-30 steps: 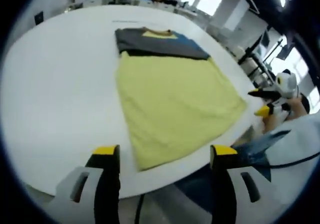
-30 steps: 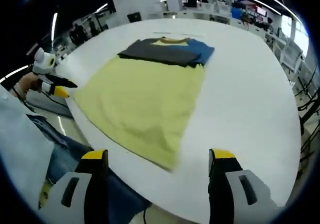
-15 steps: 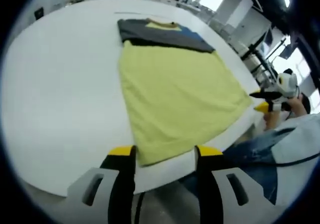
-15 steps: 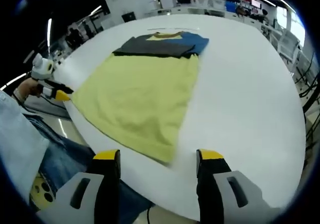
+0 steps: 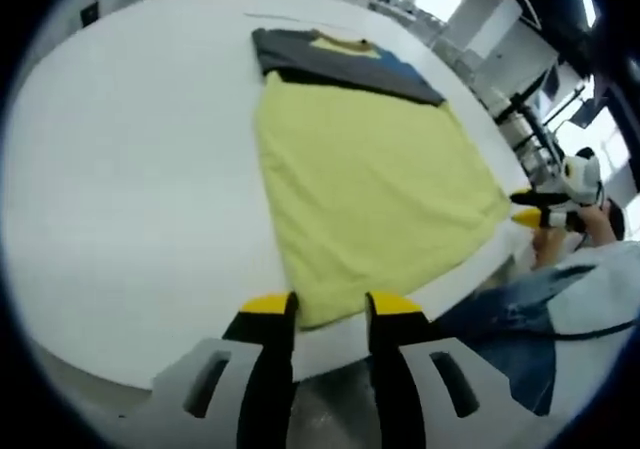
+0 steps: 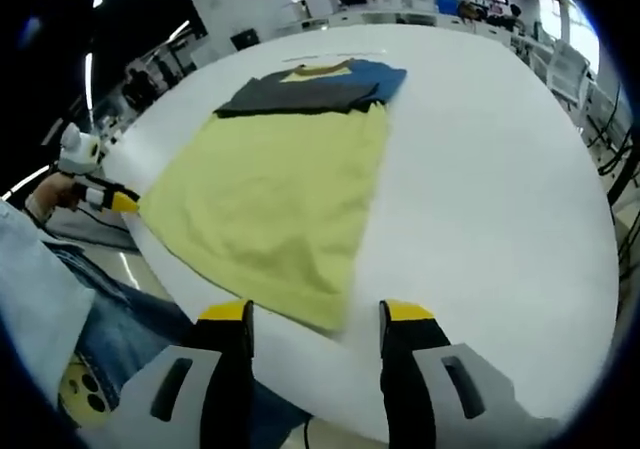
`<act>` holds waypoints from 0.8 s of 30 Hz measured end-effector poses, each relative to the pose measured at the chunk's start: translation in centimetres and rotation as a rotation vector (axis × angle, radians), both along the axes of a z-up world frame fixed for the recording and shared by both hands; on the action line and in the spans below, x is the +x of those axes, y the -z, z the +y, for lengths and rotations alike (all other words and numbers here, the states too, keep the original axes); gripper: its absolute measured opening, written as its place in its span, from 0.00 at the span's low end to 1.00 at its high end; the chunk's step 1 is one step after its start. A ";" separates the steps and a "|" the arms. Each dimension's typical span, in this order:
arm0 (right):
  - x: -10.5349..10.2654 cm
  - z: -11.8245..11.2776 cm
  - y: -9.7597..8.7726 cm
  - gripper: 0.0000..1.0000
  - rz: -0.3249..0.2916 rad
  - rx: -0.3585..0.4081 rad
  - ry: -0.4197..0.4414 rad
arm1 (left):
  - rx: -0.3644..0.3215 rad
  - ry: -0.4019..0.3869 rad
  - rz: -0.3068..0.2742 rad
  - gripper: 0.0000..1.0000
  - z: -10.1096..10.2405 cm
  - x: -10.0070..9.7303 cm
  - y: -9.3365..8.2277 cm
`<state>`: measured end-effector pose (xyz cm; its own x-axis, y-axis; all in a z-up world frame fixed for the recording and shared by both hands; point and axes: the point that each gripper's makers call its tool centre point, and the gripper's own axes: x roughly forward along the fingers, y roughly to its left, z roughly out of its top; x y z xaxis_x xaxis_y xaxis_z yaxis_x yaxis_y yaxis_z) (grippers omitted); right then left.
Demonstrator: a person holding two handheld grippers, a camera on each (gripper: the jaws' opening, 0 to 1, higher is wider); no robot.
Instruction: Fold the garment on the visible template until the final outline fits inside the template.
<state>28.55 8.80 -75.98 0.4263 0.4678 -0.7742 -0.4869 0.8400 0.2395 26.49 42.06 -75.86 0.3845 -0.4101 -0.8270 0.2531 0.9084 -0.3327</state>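
Shirt (image 5: 370, 169) lies flat on the white table (image 5: 130, 189) — both grippers (image 5: 322, 306) (image 6: 312, 312) parted, near its hem corners, grasping nothing.

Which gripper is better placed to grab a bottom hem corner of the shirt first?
Left, narrowly. The left gripper has a near corner of the yellow shirt between its open jaws. The right gripper has its corner just ahead of its jaws on the white table. Both are open.

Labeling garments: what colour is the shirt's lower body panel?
Pale yellow shirt panel; clearest in the right gripper view.
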 end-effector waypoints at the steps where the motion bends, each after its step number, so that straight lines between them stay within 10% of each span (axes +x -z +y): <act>1: 0.0 0.0 0.1 0.43 0.000 -0.001 0.001 | -0.004 0.001 0.000 0.20 -0.1 0.0 0.1; 24: 0.2 -0.9 0.7 0.03 0.015 -0.138 -0.058 | 0.035 0.020 0.037 0.01 0.3 -0.3 0.6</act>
